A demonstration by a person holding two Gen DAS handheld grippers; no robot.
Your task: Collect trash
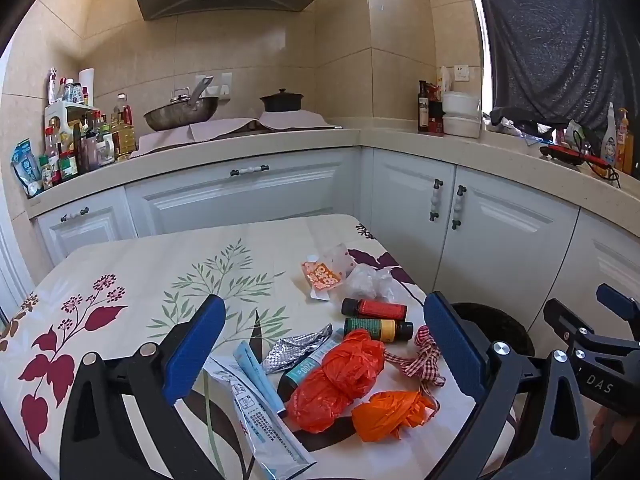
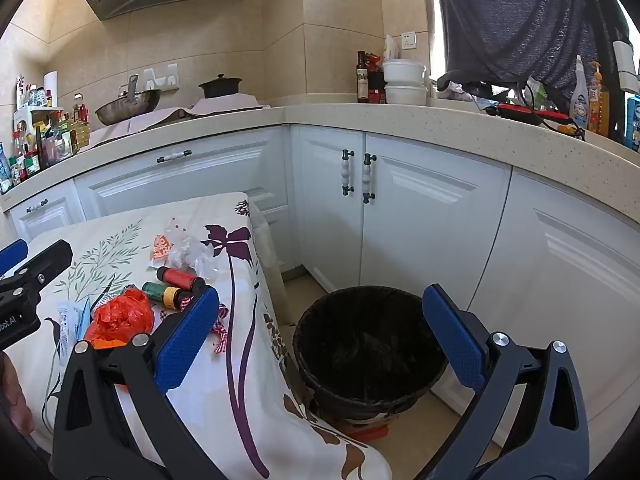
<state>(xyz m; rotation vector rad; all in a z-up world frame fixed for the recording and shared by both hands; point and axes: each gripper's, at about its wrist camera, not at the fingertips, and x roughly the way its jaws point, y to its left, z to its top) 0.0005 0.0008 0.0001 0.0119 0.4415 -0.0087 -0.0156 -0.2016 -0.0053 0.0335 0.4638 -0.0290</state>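
The left gripper (image 1: 324,354) hangs wide apart above the flowered surface (image 1: 132,280), holding nothing, with the trash spread between and beyond its blue pads. Nearest lie two crumpled orange bags (image 1: 340,376) — one touching the other — beside a red-checked ribbon (image 1: 420,360), a crushed foil wrapper (image 1: 296,348) and a long white-and-blue packet (image 1: 260,412). Farther off sit two small dark bottles (image 1: 376,318), side by side, then a clear plastic wad (image 1: 368,280) and an orange snack sachet (image 1: 322,276). The right gripper (image 2: 320,332) is also spread wide and empty, poised over the black bin (image 2: 368,352) on the floor just beside the surface's edge. Its dark liner seems to hold something, though the view is too murky to tell.
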